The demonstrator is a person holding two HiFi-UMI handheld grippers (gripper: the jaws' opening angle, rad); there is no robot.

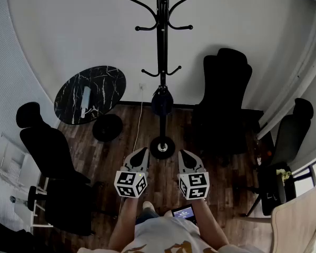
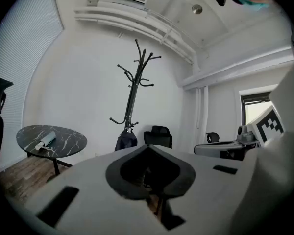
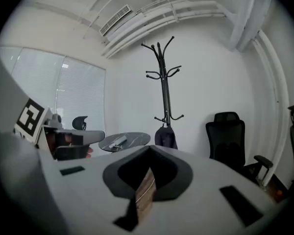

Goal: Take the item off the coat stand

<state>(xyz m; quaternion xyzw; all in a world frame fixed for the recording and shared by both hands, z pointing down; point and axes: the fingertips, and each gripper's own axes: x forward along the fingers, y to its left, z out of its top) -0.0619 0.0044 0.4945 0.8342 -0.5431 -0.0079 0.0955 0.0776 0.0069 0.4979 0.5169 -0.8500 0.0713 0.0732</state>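
Head view: dark fabric bag (image 1: 161,101) hangs on low hook of black metal coat stand (image 1: 161,46). Left gripper (image 1: 141,153) and right gripper (image 1: 184,155) well apart from it, both closed, empty.
Left gripper view: jaws together, bag (image 2: 126,141) far. Risk: closed jaws shove bag, no grab.
Right gripper view: same. Risk: strap snags on hook, stand tips.

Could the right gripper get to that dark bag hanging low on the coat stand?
Probably, once it moves closer: the right gripper, jaws shut, is short of the bag, with open floor between. It must open first.
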